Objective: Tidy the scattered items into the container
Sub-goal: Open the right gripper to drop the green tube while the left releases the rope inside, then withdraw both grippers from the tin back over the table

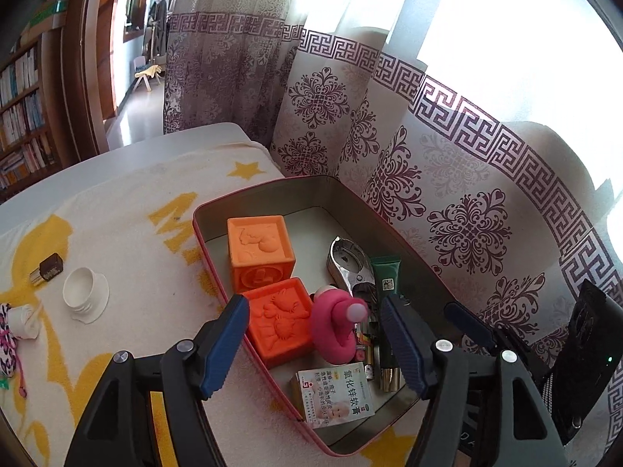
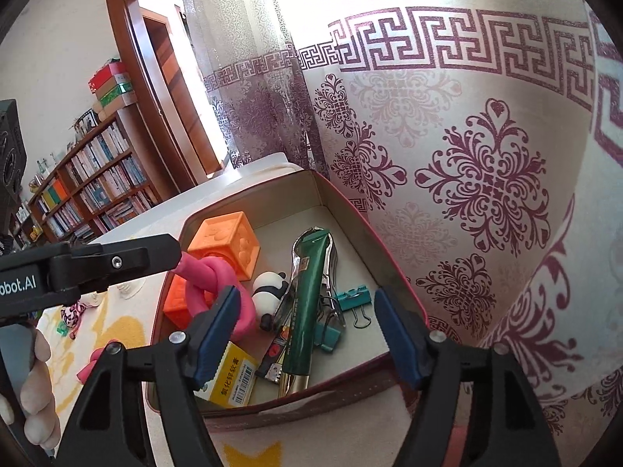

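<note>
**Ana:** Mostly done, by the look of it. The red-walled rectangular metal tin [image 1: 272,188] already holds two orange embossed rubber cubes [image 1: 260,251], a knotted pink foam tube [image 1: 334,325], a dark green cosmetic tube with a gold cap [image 2: 305,311], a chrome plier-like tool [image 1: 348,262], a white and yellow medicine carton [image 1: 337,393], a small panda figure [image 2: 270,286] and teal binder clips [image 2: 352,299].

**Ben:** And what is left out on the cream towel with yellow stars [image 1: 128,233]?

**Ana:** From the left wrist view, a small white plastic cup on a round base [image 1: 83,290], a little brown and gold bottle [image 1: 46,268] just beside it, and at the left edge a white roll [image 1: 25,321] next to a pink-spotted fabric piece [image 1: 6,346]. The right view also shows something pink [image 2: 93,364] on the towel near the tin's outer wall; it is too hidden to name.

**Ben:** Are the tongs carrying anything?

**Ana:** No. The left gripper [image 1: 315,352] hangs over the near end of the tin with its blue-padded jaws spread wide and nothing between them. The right gripper [image 2: 305,342] is likewise wide open and empty, poised above the tin's near end.

**Ben:** So the remaining work sits to the left, well apart from the tin.

**Ana:** That would be the judgement: four or five small items to fetch, probably by the left one.
</note>
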{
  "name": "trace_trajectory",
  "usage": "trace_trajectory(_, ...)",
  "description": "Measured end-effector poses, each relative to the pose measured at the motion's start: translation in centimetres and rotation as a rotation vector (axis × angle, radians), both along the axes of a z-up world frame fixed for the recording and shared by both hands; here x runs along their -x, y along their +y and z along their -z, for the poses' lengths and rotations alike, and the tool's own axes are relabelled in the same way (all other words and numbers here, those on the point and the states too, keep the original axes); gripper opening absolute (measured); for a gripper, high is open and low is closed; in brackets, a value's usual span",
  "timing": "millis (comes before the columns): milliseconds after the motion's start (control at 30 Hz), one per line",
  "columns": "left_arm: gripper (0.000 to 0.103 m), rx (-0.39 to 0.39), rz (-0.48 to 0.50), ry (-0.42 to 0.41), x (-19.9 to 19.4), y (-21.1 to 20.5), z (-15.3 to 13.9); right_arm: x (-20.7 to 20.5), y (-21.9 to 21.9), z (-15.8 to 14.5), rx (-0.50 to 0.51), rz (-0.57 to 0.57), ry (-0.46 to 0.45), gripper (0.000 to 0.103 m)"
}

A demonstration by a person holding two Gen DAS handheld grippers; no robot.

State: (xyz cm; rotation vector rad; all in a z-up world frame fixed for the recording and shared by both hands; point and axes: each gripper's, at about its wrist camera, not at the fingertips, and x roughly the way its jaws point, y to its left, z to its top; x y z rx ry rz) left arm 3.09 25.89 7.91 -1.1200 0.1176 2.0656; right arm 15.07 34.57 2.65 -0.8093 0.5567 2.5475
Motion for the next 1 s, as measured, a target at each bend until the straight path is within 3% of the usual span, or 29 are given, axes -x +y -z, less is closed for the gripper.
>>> trace_trajectory(467,0.072,0.051,-0.171,-0.02,1.6,-7.8,2.7,0.6,-2.1,-1.0,-0.005,-0.014,0.019,0.079)
trace_trajectory(1000,0.072,0.021,-0.348,-0.093,4.3,-18.1,4.9,4.7,-8.5,-2.3,-0.041,-0.132,0.006,0.081)
